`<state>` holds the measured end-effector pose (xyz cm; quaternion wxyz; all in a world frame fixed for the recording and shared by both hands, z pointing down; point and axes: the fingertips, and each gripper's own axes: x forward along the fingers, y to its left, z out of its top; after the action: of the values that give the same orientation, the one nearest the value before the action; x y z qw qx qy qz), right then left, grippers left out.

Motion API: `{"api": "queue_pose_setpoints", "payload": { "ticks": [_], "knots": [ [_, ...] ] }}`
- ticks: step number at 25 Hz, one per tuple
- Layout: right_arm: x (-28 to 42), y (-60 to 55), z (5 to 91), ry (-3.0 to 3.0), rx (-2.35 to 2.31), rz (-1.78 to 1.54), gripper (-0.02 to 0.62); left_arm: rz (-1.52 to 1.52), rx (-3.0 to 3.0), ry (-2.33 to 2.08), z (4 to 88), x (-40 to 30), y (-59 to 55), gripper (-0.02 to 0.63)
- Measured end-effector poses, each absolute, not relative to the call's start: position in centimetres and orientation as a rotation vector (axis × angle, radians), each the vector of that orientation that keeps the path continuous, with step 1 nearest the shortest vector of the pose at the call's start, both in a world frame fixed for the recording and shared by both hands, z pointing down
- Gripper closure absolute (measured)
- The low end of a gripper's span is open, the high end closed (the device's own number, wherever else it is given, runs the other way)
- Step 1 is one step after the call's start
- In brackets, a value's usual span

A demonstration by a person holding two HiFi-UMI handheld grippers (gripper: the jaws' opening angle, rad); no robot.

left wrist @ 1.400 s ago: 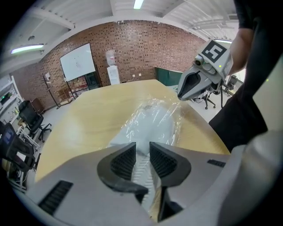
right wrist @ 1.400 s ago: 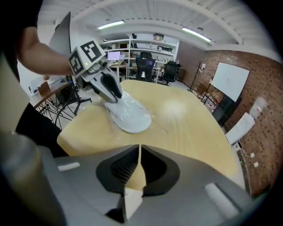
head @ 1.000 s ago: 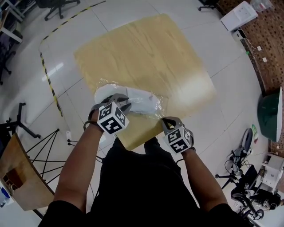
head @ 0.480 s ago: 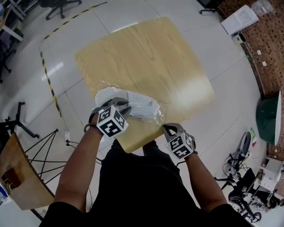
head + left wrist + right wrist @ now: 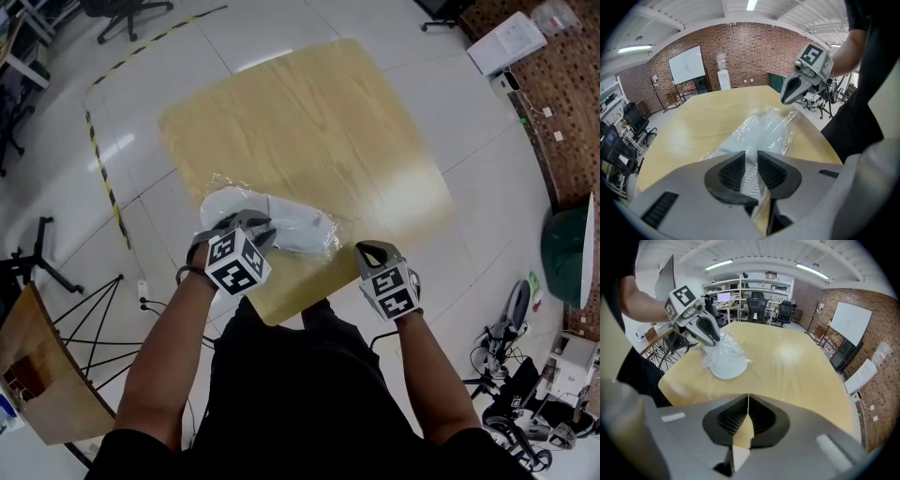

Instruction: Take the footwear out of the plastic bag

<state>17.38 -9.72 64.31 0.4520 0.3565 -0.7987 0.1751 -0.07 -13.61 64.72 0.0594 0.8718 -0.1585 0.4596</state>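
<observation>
left gripper (image 5: pixel 255 226), lower left of centre in head view: jaws have just been closing, now narrow and clamped on the left end of the plastic bag (image 5: pixel 322 236), with what looks like white ribbed sole between the pads
footwear (image 5: pixel 286 217), a white slipper, lies fully inside the bag at the near edge of the table (image 5: pixel 309 112), frame centre
right gripper (image 5: pixel 372 250), lower right of centre: jaws together, empty, just beside the bag's right end, not touching
progress: early, nothing out yet; I'd say the bag needs opening and the slipper pulling clear
</observation>
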Motion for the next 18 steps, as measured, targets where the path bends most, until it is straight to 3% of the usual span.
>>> {"api": "queue_pose_setpoints", "payload": {
  "ticks": [11,13,15,18],
  "knots": [
    [13.5,-8.1,66.0,-2.000,0.730,0.461,0.555,1.373,2.636,-0.530,64.4,0.0,-13.6,0.526],
    [13.2,-9.3,65.2,-2.073,0.813,0.614,0.534,1.366,2.641,-0.542,64.5,-0.2,-13.6,0.528],
    [13.0,-10.5,64.7,-2.124,0.898,0.891,0.454,1.360,2.650,-0.554,64.4,-0.3,-13.6,0.528],
    [12.5,-11.5,64.7,-2.139,0.969,1.232,0.433,1.368,2.669,-0.570,64.2,-0.2,-13.4,0.532]
  ]
}}
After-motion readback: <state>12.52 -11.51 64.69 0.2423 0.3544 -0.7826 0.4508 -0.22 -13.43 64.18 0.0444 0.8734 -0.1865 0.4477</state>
